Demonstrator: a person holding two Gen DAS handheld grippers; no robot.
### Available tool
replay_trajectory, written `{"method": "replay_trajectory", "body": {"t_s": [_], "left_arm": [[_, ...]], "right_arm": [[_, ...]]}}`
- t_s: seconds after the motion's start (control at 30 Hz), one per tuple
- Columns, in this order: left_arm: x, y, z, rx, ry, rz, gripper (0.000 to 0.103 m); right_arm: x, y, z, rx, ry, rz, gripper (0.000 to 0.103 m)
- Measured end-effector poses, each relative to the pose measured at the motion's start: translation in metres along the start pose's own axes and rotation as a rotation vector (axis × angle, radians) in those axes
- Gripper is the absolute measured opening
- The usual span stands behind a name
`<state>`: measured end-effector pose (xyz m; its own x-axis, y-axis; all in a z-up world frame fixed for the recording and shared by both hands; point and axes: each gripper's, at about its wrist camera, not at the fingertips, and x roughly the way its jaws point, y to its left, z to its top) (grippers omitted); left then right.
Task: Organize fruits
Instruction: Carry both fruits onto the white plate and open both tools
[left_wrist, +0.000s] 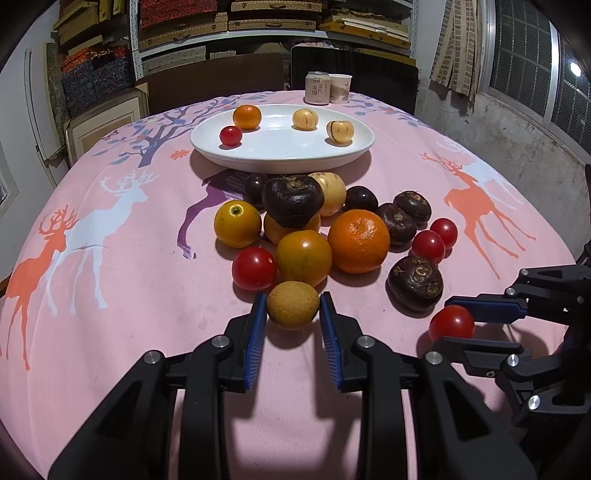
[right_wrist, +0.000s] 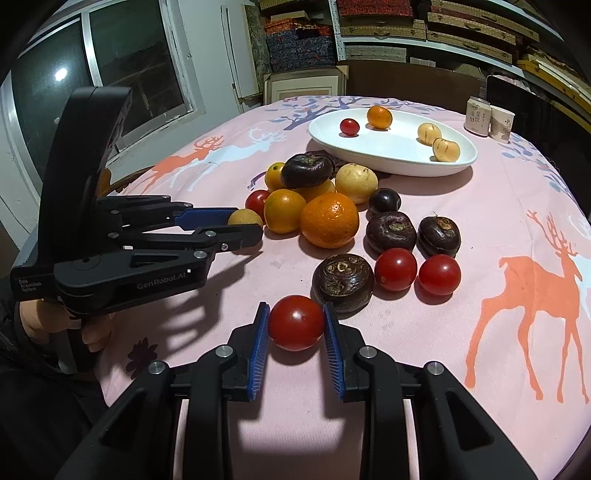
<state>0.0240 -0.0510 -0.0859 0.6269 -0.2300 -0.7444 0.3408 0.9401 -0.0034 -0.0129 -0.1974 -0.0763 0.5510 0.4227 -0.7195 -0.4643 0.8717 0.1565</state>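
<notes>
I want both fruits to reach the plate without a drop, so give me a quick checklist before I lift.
1. Left tool straddles the small tan fruit: ok.
2. Right tool straddles the cherry tomato: ok.
3. Firm squeeze on either fruit: cannot tell.
4. White plate has bare space: ok.
5. Water chestnut close beside the right tool's finger: not ok, may get nudged.
6. Yellow-orange fruit right behind the tan fruit: not ok, lift straight up.
</notes>
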Motion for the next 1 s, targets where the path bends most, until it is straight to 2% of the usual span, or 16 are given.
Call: {"method": "replay_trajectory", "body": {"t_s": [0.53, 0.87, 1.0], "left_arm": [[-0.019, 0.005, -0.003, -0.015, -0.039, -0.007, 0.028], [-0.039, 0.018, 0.029, -0.026, -0.099, -0.005, 0.028], [-0.037, 0.019, 0.052, -0.001, -0.132, 0.026, 0.028]], "right_arm": [[-0.016, -0.018, 0.003, 0.06, -0.039, -0.022, 0.029], [-0.036, -0.048, 0.027, 0.117, -0.095, -0.063, 0.029], [-0.042, -0.065, 0.049, 0.128, -0.123, -0.08, 0.029]]}}
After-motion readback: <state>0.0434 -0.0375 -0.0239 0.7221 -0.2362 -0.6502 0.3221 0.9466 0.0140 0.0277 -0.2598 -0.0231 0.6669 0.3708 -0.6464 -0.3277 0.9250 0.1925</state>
